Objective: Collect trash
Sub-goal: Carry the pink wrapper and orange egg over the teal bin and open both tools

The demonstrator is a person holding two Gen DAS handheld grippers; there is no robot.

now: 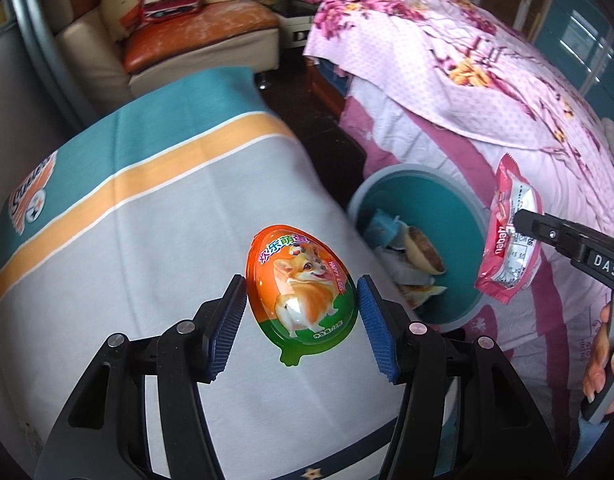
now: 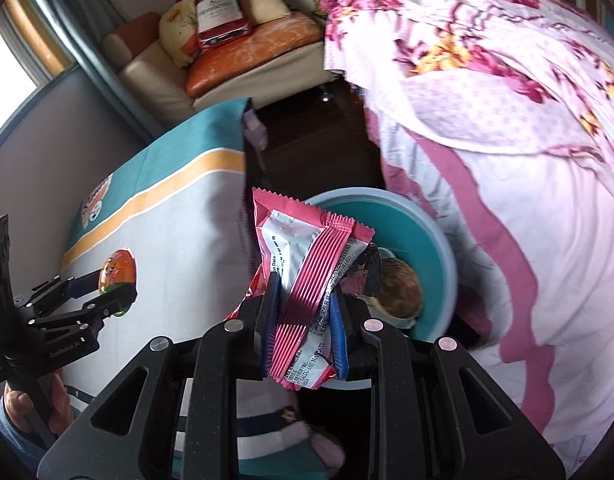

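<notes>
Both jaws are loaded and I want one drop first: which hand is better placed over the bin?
Right. The right gripper holds the pink wrapper right at the teal bin; the left gripper, gripping the egg-shaped package, is above the blanket.

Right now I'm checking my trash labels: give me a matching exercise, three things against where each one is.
Things:
1. egg-shaped package
2. pink wrapper
3. teal bin

Places:
A. on the floor beside the bed
B. between the left gripper's pads
C. clamped in the right gripper

Pairs: 1-B, 2-C, 3-A
</notes>
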